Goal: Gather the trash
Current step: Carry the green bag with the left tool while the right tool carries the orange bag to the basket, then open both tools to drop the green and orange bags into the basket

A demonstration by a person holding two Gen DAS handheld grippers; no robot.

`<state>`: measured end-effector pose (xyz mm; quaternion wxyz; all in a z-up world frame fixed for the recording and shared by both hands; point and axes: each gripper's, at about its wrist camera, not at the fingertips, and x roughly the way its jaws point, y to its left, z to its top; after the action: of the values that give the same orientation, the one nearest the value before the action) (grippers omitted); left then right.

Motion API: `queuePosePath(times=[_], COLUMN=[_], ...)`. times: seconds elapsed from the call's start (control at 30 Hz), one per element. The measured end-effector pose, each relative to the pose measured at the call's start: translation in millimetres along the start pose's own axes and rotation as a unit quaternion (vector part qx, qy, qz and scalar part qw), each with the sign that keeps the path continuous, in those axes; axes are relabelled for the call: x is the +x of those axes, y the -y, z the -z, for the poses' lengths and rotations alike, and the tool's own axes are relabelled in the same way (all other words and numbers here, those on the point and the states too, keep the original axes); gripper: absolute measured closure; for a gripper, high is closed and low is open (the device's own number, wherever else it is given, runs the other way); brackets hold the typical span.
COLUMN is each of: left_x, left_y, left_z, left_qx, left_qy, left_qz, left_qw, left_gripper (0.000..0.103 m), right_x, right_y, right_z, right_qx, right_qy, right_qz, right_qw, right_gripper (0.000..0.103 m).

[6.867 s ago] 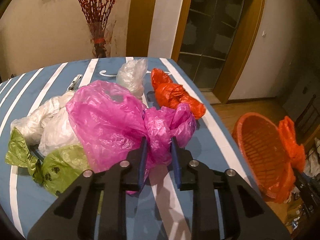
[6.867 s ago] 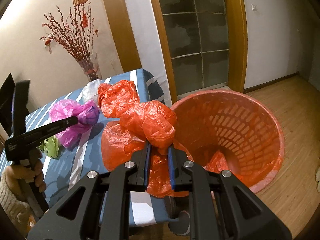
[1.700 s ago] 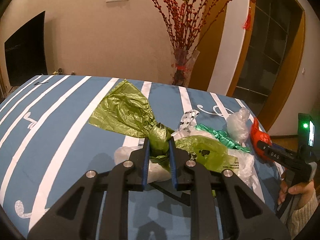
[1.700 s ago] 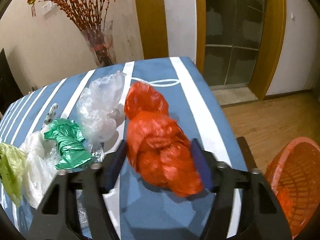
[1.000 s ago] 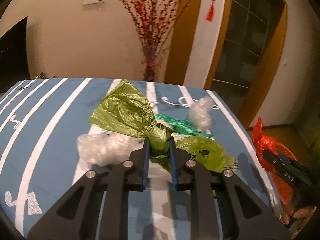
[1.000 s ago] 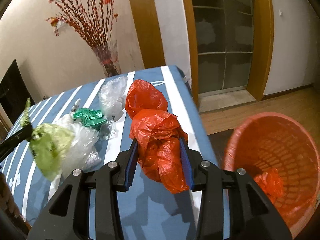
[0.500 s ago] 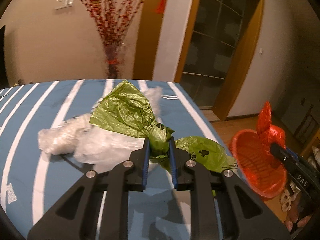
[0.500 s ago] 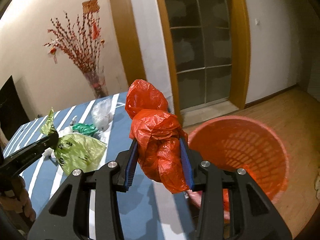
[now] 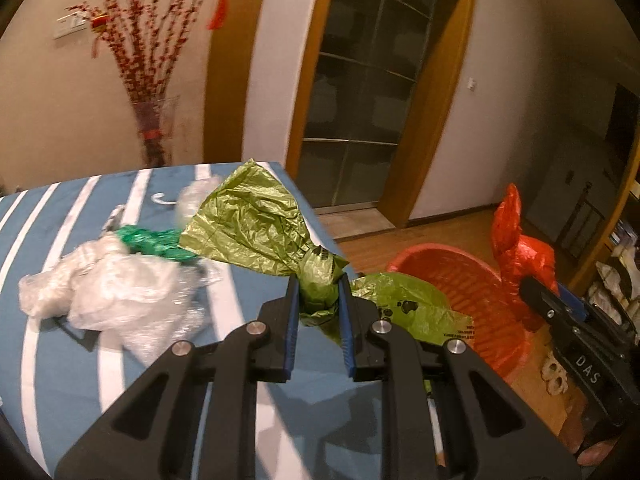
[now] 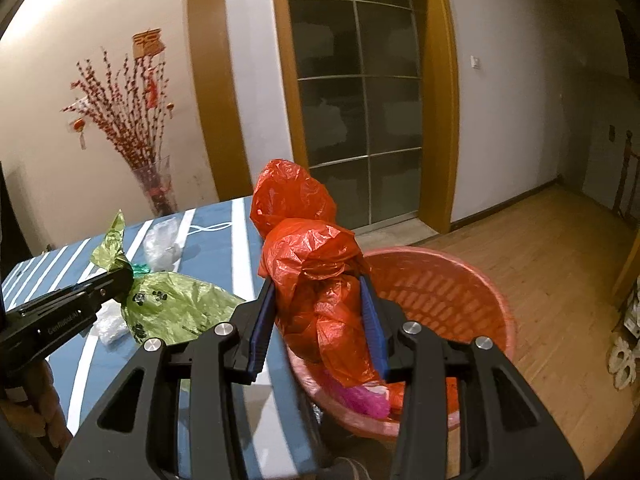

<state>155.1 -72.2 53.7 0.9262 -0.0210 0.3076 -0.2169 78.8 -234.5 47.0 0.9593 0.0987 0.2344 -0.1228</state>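
Olive-green bag (image 9: 256, 224), red bag (image 10: 316, 272), orange-red basket (image 10: 448, 284), blue white-striped tablecloth (image 9: 60, 360).

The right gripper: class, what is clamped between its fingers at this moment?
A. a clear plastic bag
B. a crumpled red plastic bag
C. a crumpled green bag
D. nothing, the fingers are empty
B: in the right wrist view the right gripper has its blue pads pressed on either side of the red plastic bag, held up in front of the orange basket; the green bag is in the left gripper.
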Motion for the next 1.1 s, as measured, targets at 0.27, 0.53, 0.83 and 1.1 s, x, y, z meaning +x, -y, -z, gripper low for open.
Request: queuePosePath(times=[0.27,0.53,0.83,1.1], left_x=[14,32,58,86], left_y=[40,74,103,118], left_z=[-1,2,6,7], left_qx=[0.027,0.053,0.078,0.093], left_qy=[-0.008,-0.022,-0.037,-0.054], left_qz=[0.036,0.066,0.088,0.099], left_qw=[0.9990,0.9962,0.9924,0.9893], left_gripper=[0.084,0.084,0.084,0.083], right_x=[-10,-10,5,18], right_y=[32,57,70,83], right_z=[1,1,2,1], right_qx=[0.021,0.044,0.058,0.077], right_qy=[0.009,0.012,0.004,-0.002], right_qz=[0.033,0.053,0.061,0.062], right_qw=[0.999,0.998,0.996,0.995], right_gripper=[0.062,0.062,0.062,0.062])
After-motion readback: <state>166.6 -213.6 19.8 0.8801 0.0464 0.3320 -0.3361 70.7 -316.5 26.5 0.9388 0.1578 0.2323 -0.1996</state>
